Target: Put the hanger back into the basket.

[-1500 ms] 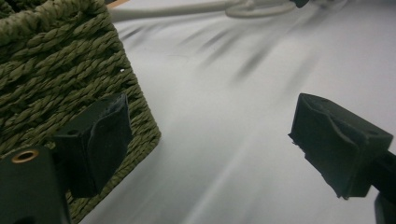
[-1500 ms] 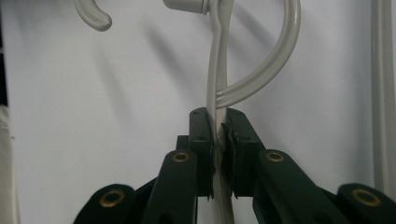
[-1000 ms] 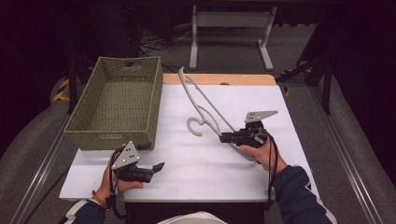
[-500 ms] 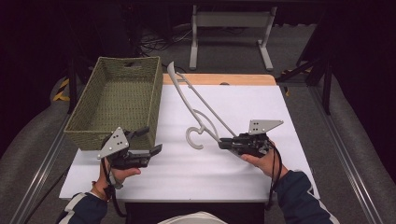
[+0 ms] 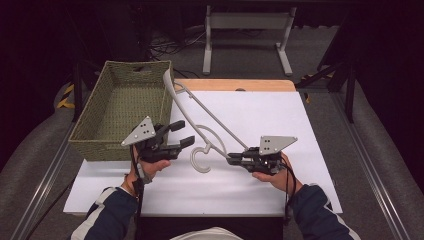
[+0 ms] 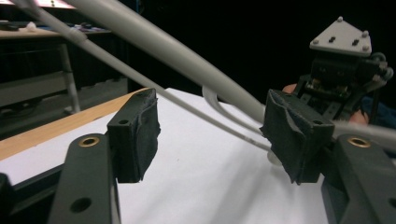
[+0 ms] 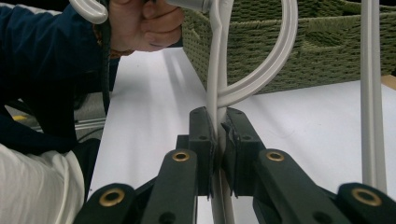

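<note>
woven olive-green basket [image 5: 120,107] is sitting at the table's far left corner, rectangular with a coarse ribbed weave and a handle slot cut in its far wall. the table [image 5: 280,130] itself is looking like a matte white sheet with a strip of bare wood along the far edge. just in front of the basket's near right corner the left gripper [image 5: 176,135] is hovering with its jaws spread wide, nothing between them; in the left gripper view its soft black pads [image 6: 135,135] are looking a bit frayed. the hanger [image 5: 200,117] is smooth pale grey plastic, rounded bars, with a curled hook pointing at the table's near edge. it's tilting up, far end leaning at the basket's far right corner, near end pinched tight in the right gripper [image 5: 234,160], near the middle of the table toward the near edge. the right gripper view is showing those jaws clamped on the thin bar [image 7: 214,93].
</note>
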A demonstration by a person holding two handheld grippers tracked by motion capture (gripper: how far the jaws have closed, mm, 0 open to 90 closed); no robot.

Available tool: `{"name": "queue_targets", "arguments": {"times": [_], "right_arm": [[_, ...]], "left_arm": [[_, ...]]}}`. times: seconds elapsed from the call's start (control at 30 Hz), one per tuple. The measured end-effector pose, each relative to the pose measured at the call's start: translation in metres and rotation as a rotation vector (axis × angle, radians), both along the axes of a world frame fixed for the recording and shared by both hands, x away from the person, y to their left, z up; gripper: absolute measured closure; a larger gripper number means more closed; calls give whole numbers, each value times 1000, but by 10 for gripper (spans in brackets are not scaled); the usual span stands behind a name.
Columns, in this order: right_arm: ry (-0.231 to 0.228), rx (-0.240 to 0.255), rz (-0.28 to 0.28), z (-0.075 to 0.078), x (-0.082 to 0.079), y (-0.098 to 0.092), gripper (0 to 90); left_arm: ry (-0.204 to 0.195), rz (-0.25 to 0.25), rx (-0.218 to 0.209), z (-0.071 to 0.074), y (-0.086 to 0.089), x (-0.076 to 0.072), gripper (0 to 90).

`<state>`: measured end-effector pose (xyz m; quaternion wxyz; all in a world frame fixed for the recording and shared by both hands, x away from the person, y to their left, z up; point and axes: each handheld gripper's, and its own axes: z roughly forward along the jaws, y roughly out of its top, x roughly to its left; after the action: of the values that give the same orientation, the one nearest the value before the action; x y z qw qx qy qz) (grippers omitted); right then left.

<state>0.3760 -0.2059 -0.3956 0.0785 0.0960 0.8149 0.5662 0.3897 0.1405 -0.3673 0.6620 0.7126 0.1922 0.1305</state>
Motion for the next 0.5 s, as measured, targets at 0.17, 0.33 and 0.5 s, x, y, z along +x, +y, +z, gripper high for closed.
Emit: {"name": "queue_targets", "arguments": {"times": [0.17, 0.33, 0.5], "right_arm": [[-18, -19, 5, -2, -2, 3, 827], [-15, -15, 15, -3, 0, 3, 827], [-28, -42, 22, -4, 0, 5, 826]], "left_arm": [[10, -19, -21, -1, -5, 5, 440], [-14, -46, -50, 3, -7, 3, 544], [-14, -86, -79, 5, -10, 2, 600]]}}
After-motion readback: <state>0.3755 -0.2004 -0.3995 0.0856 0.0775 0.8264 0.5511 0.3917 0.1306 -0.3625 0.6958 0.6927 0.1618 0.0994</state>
